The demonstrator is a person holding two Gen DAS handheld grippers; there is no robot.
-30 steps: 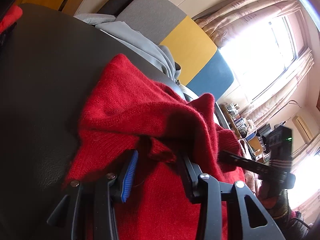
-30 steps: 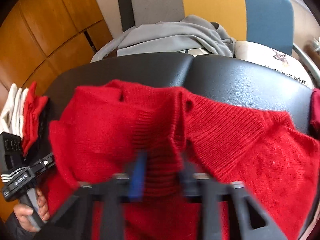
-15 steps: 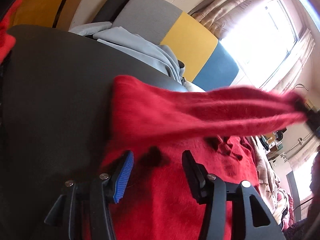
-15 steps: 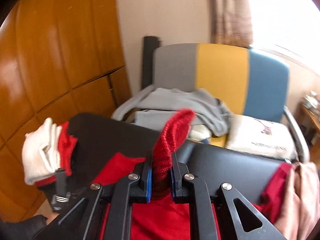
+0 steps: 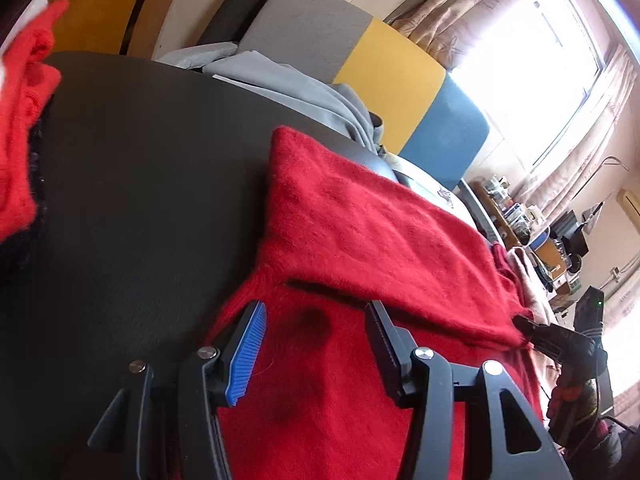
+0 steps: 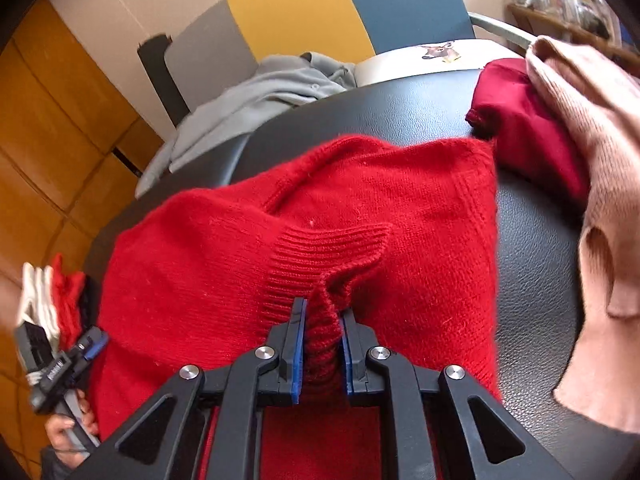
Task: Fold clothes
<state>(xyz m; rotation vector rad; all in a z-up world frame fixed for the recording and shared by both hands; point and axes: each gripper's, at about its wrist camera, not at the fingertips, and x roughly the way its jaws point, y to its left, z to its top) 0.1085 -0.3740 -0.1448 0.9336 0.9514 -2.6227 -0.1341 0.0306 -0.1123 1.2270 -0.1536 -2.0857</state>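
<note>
A red knitted sweater lies spread on a black padded surface. My right gripper is shut on the ribbed cuff of a sleeve folded across the sweater's body. My left gripper is open just above the sweater's near part, nothing between its fingers. In the left wrist view the right gripper shows at the right, pinching the sleeve end. In the right wrist view the left gripper shows at the lower left, held by a hand.
Folded red and white clothes are stacked at the left edge. A dark red garment and a pink one lie at the right. A grey garment drapes over a grey-yellow-blue sofa behind.
My right gripper has carried the sleeve up and over, then lowered it across the sweater's body. My left gripper let go of the sweater and now stands open.
</note>
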